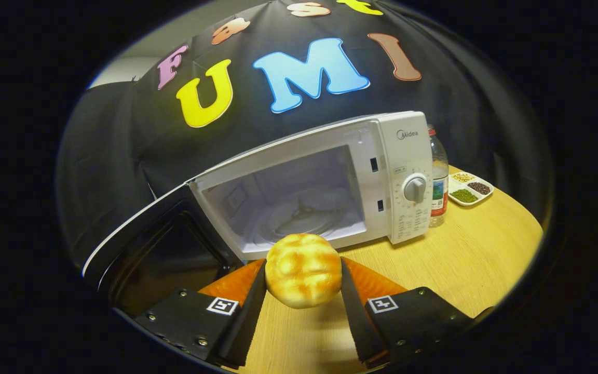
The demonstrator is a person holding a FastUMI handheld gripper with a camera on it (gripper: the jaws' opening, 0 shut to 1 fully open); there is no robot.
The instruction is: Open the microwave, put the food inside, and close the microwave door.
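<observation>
Bun (303,270) gripped by tool (303,291), microwave (330,176) open

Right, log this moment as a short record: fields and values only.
gripper: fingers shut on the bun, one on each side
bun: lifted off the table, just in front of the microwave opening
microwave: door swung open to the left, glass plate inside bare
beside microwave: bottle, then a tray of beans
task stage: door open, bun not yet inside
</observation>
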